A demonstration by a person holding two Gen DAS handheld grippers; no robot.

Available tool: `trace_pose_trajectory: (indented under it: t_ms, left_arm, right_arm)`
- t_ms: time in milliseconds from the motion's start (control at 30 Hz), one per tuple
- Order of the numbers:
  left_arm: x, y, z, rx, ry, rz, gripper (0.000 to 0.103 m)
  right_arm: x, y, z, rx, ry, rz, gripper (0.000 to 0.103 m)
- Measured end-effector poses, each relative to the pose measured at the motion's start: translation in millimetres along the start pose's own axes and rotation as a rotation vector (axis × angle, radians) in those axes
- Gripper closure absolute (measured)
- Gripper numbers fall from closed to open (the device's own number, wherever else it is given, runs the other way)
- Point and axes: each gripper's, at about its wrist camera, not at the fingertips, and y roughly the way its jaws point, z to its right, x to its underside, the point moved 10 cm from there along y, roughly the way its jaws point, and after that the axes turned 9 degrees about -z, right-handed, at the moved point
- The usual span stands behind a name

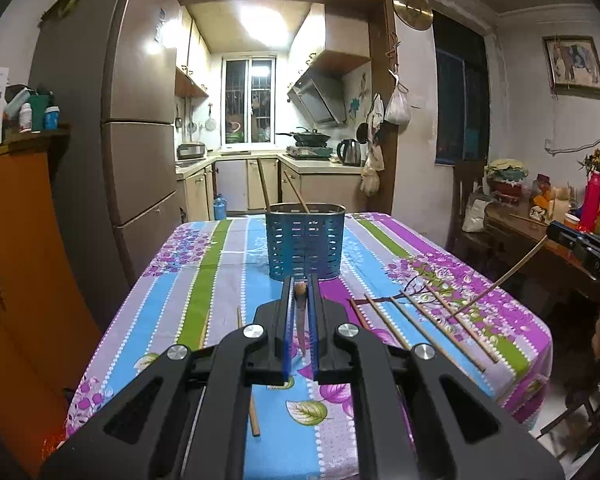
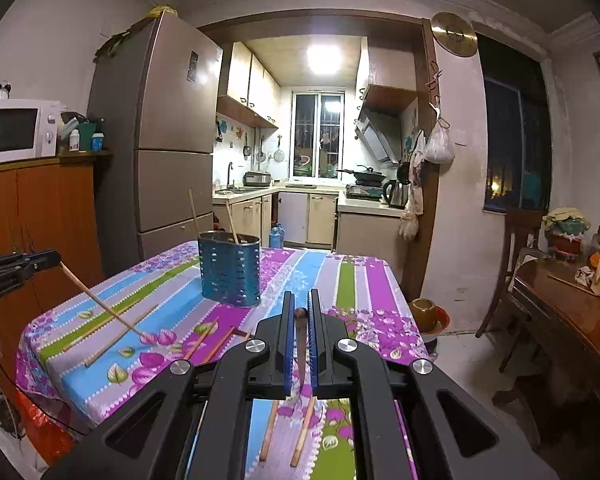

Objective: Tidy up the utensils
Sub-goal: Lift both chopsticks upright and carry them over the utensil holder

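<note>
A blue perforated utensil holder (image 1: 305, 242) (image 2: 230, 270) stands on the floral tablecloth (image 1: 204, 264), with two chopsticks (image 1: 265, 184) leaning inside it. My left gripper (image 1: 301, 285) is shut on a wooden chopstick (image 1: 300, 294), seen end-on between its blue pads, just short of the holder. My right gripper (image 2: 301, 300) is likewise shut on a chopstick (image 2: 300, 314). Each shows in the other view: the right gripper (image 1: 558, 236) with its chopstick (image 1: 496, 284) slanting down to the table, the left gripper (image 2: 54, 259) with its chopstick (image 2: 100, 300). Several loose chopsticks (image 1: 420, 320) (image 2: 112, 340) lie on the cloth.
A tall fridge (image 1: 136, 120) and an orange cabinet (image 1: 24, 260) stand left of the table. On the right are a wooden chair (image 2: 516, 264) and a cluttered side table (image 2: 572, 312). A brown bowl (image 2: 426, 312) sits on the floor by the table's far right corner.
</note>
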Motion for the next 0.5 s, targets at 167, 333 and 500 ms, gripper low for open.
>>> trace_pose_trajectory:
  t_ms: [167,333,500]
  left_arm:
    - [-14,3,0,0.027,0.001,-0.023,0.098]
    - [-21,7,1,0.052,0.011,-0.052,0.098]
    - [-29,10,2,0.057,0.026,-0.060,0.098]
  right_arm:
    - [-10,9,8,-0.058,0.051,-0.022,0.095]
    - [-23,13,12,-0.093,0.076,-0.032,0.095]
    - [-35,10,8,-0.086,0.045,-0.021,0.095]
